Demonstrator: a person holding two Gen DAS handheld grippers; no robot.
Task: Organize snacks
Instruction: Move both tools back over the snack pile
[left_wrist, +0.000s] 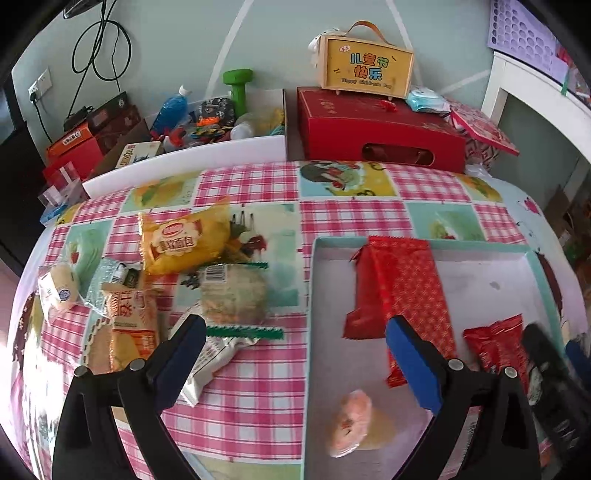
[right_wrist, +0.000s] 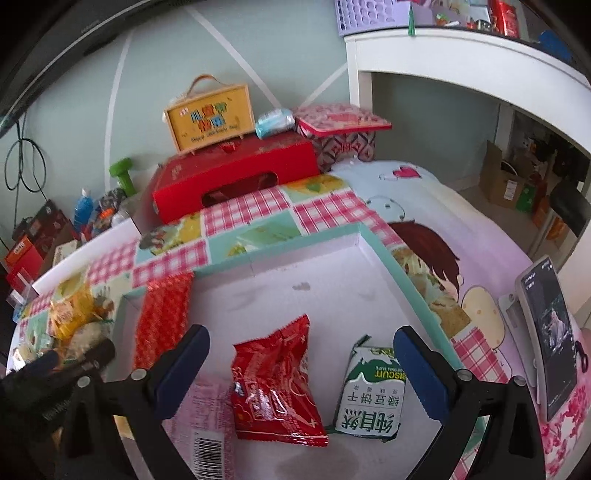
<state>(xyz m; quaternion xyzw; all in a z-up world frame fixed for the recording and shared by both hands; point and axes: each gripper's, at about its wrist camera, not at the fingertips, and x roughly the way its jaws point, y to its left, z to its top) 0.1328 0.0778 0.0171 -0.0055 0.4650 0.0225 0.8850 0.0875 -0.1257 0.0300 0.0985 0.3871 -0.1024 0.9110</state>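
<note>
Right wrist: teal-rimmed tray holds red snack packet and green biscuit pack.

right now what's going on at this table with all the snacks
A person is sorting snacks into a shallow tray using two hand-held claws. Both the left claw and the right claw are open and hold nothing. The tray already has a long red packet, a red bag and a green biscuit pack in it. Several snacks, such as the yellow bread bag, are outside it on the checked tablecloth.
</note>
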